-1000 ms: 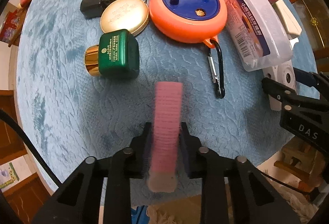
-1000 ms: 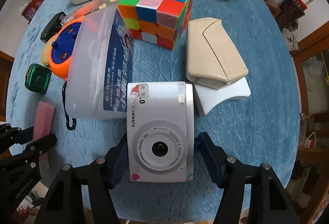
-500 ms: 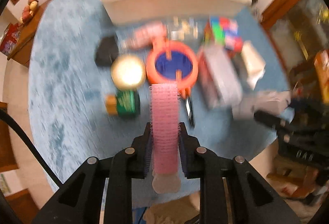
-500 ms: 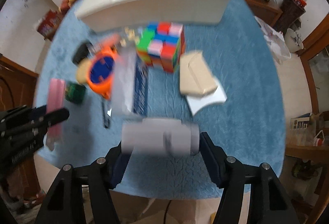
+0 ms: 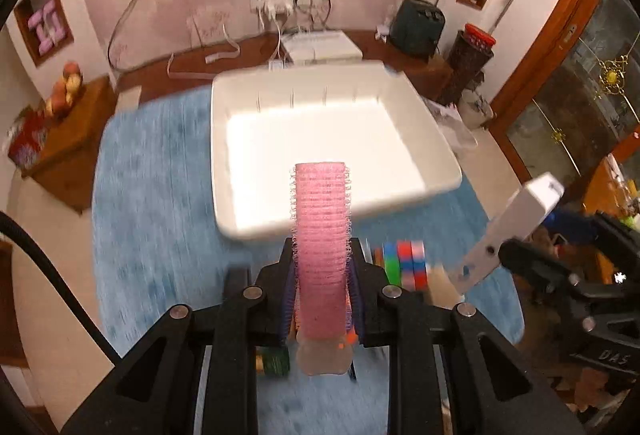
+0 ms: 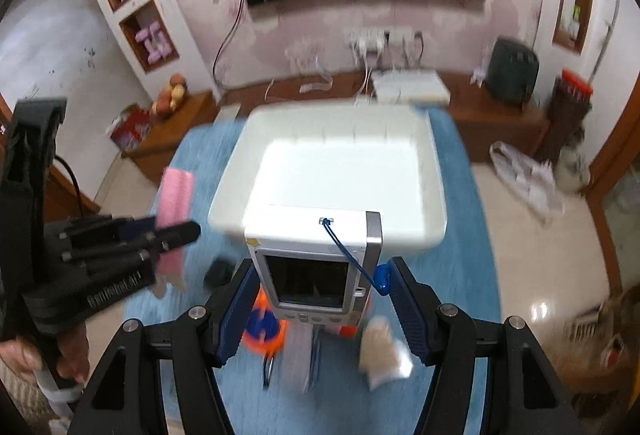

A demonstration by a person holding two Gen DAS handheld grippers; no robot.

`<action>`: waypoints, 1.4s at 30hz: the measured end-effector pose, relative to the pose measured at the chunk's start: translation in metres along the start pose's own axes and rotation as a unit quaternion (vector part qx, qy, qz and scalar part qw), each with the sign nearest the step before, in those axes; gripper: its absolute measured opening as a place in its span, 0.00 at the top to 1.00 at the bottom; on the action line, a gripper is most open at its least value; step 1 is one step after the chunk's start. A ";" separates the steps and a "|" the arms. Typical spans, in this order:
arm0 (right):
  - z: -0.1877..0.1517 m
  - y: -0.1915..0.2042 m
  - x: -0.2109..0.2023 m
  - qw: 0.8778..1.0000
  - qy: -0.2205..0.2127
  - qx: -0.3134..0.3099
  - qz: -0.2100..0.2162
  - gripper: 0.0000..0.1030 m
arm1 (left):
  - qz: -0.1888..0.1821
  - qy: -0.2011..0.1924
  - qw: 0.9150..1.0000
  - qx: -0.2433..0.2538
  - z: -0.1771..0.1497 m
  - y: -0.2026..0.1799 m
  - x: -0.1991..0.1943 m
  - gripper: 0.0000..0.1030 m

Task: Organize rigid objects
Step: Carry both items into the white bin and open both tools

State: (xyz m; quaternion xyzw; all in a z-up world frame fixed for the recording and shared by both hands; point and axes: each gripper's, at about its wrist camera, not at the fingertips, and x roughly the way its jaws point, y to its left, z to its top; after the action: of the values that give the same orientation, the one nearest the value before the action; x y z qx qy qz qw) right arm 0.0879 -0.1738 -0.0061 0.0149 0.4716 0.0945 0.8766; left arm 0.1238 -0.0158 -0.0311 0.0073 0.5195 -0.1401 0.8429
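My left gripper (image 5: 322, 267) is shut on a pink hair roller (image 5: 321, 235) and holds it upright, high above the blue table, in front of the white bin (image 5: 256, 139). My right gripper (image 6: 316, 295) is shut on a white toy camera (image 6: 312, 259), screen side toward me, with a blue strap hanging from it. The camera also shows in the left wrist view (image 5: 516, 223) at the right. The roller shows in the right wrist view (image 6: 174, 199) at the left. The white bin (image 6: 434, 195) lies just beyond both.
Below on the blue cloth (image 5: 152, 195) lie a colour cube (image 5: 404, 263), a green box (image 5: 274, 361), an orange round case (image 6: 264, 327), a clear plastic box (image 6: 300, 355) and a beige block (image 6: 378, 347). A wooden cabinet runs behind the table.
Both grippers have lifted their objects off the table and risen high, tilting forward so the white bin's inside is now in view. The items on the cloth have dropped to the bottom of both views.
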 end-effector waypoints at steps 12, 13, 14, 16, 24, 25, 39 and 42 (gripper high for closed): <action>0.079 -0.050 0.164 0.992 0.112 0.022 -0.052 0.36 | 0.017 0.027 0.997 -0.071 0.076 0.031 0.121 0.76; 0.080 -0.051 0.180 0.990 0.132 0.018 -0.053 0.36 | 0.023 0.037 0.996 -0.074 0.078 0.033 0.131 0.76; 0.082 -0.049 0.191 0.988 0.146 0.012 -0.056 0.36 | 0.028 0.046 0.996 -0.077 0.078 0.035 0.140 0.76; 0.086 -0.044 0.206 0.985 0.163 -0.001 -0.060 0.36 | 0.045 0.070 0.994 -0.078 0.079 0.039 0.163 0.76; 0.091 -0.039 0.254 0.979 0.191 0.005 -0.074 0.34 | 0.094 0.122 0.986 -0.071 0.080 0.049 0.215 0.72; 0.091 -0.039 0.254 0.979 0.189 0.005 -0.072 0.34 | 0.095 0.127 0.985 -0.071 0.080 0.049 0.218 0.64; 0.087 -0.062 0.173 0.994 0.090 0.044 -0.053 0.30 | 0.090 0.044 0.993 -0.059 0.079 0.039 0.160 0.01; 0.083 -0.059 0.149 0.996 0.068 0.043 -0.048 0.30 | 0.084 0.023 0.994 -0.058 0.079 0.037 0.136 0.01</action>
State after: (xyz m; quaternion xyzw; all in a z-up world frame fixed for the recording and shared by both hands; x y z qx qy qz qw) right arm 0.2455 -0.1992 -0.0900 0.0231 0.5340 0.0327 0.8445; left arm 0.2596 -0.0242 -0.1191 0.0051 0.5439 -0.0381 0.8382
